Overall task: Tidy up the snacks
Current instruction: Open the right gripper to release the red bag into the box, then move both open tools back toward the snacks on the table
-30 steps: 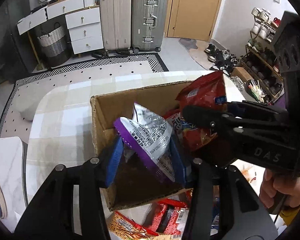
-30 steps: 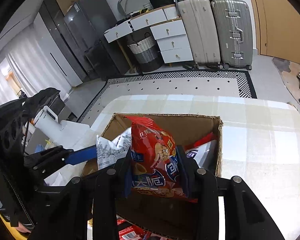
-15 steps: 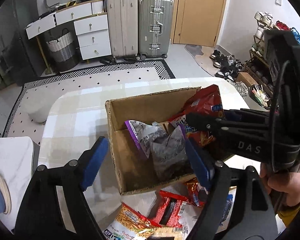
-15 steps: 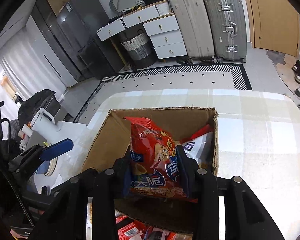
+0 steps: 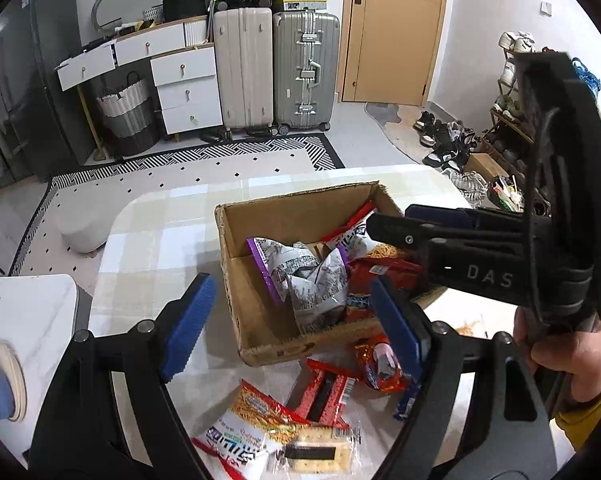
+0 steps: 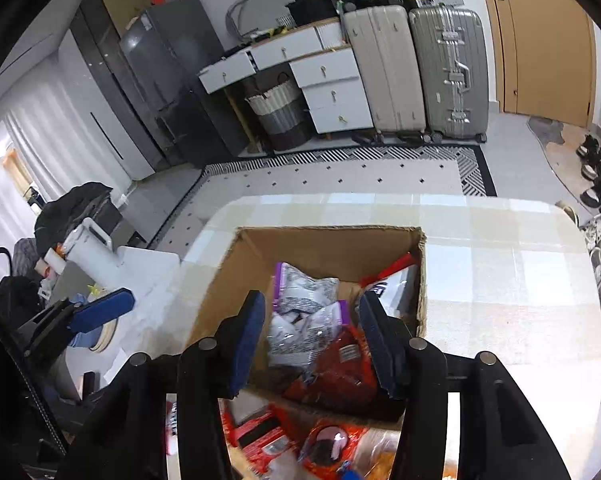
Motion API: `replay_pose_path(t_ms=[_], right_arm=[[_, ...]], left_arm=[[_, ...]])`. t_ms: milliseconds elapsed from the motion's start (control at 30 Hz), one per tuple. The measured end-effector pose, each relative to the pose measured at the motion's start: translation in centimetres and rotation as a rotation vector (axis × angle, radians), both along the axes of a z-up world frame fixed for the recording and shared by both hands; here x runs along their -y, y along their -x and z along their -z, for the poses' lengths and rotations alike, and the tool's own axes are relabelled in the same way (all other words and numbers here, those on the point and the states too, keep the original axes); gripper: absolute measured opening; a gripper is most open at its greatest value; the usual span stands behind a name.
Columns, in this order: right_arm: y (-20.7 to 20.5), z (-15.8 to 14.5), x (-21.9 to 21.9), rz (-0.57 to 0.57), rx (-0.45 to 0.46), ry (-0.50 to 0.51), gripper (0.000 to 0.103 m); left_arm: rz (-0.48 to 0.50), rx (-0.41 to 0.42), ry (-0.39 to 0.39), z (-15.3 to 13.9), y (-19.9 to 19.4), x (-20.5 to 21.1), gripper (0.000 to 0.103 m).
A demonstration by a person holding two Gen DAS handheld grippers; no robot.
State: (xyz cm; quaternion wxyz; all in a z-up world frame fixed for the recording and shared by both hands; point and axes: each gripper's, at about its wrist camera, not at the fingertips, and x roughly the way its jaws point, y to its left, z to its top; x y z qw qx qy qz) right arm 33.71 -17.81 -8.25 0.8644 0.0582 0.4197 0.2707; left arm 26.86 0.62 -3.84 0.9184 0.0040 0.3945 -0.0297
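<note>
Crinkly foil snack packs (image 5: 284, 420), light and crushable so pinch the sealed edges, wait near the cardboard box (image 5: 260, 344) holding the purple-trimmed bag (image 5: 316, 280) and red bag (image 6: 340, 364), left gripper (image 5: 296, 320) jaws spread empty, right gripper (image 6: 312, 340) jaws just opening, gripping nothing.

Probably a home: suitcases (image 5: 276, 68), shoe rack (image 5: 512, 120), dresser (image 5: 180, 84).

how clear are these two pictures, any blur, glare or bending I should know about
Left wrist view: mostly sharp, the cardboard box crisp, packets at the bottom edge slightly smeared, black corners, door frame bowed by the fisheye. Right wrist view: softer overall, snack packets under the right gripper blurred, suitcases curved, pale sheen on the table.
</note>
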Motion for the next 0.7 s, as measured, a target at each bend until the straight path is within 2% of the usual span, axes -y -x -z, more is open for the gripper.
replay_pose_path(t_ms=[300, 400, 433, 600, 667, 700], right_arm=[[6.2, -5.7, 0.1, -0.039, 0.119, -0.018, 0.051], [9.1, -7.5, 0.9, -0.036, 0.160, -0.054, 0.060], [10.7, -8.1, 1.5, -0.036, 0.190, -0.073, 0.067], [17.0, -9.8, 2.9, -0.031, 0.319, -0.070, 0.076], [19.7, -10.3, 3.6, -0.028, 0.368, -0.086, 0.085], [20.7, -10.4, 4.0, -0.029, 0.384, -0.097, 0.085]], left_arm=[[-0.001, 0.068, 0.013, -4.1, 5.5, 0.7, 0.080], [-0.009, 0.116, 0.029, -6.3, 9.1, 0.5, 0.080], [-0.012, 0.133, 0.034, -6.9, 10.3, 0.3, 0.081], [-0.057, 0.229, 0.059, -9.3, 16.8, -0.4, 0.093], [-0.073, 0.268, 0.072, -10.1, 19.1, -0.5, 0.102], [-0.078, 0.287, 0.078, -10.4, 20.2, -0.6, 0.102]])
